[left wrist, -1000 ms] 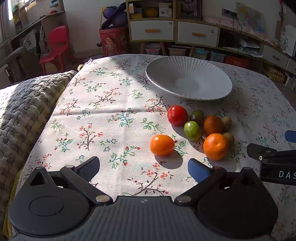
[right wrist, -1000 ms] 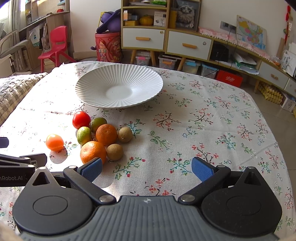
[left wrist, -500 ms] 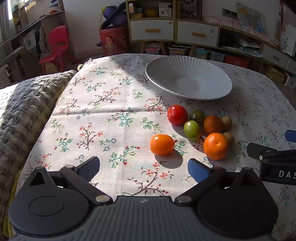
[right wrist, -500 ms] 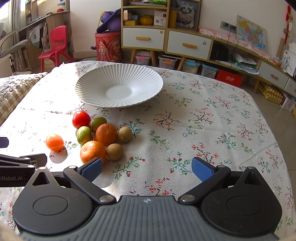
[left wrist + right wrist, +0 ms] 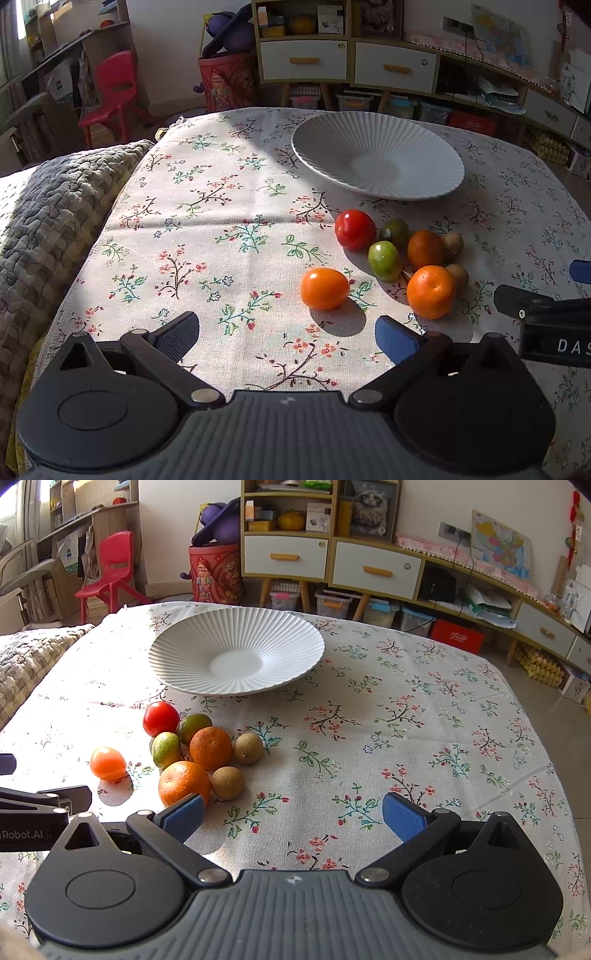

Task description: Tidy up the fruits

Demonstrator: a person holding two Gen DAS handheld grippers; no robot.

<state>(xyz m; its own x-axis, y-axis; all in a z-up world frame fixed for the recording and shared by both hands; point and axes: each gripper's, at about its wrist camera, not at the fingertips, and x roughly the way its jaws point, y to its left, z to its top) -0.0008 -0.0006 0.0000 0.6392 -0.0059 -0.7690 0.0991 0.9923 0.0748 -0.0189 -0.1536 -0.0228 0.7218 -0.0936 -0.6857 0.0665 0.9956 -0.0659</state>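
Both tongs hover low over the desk (image 5: 424, 709), which wears a flowered cloth, and both stand wide with nothing between their blue pads. The left tongs (image 5: 287, 334) point at an orange tomato (image 5: 324, 288) that lies alone, just ahead of them. The right tongs (image 5: 293, 812) sit beside the fruit cluster, the left pad (image 5: 183, 816) close to the near orange (image 5: 184, 782).

The cluster lies on the cloth in front of the white ribbed plate (image 5: 236, 651), which holds nothing. It comprises a red tomato (image 5: 161, 718), two greenish fruits (image 5: 166, 748) (image 5: 194, 725), a second orange (image 5: 211, 747) and two small brown fruits (image 5: 248, 748) (image 5: 227, 782), most of them touching. A grey quilt (image 5: 48, 229) lies at the desk's left edge.
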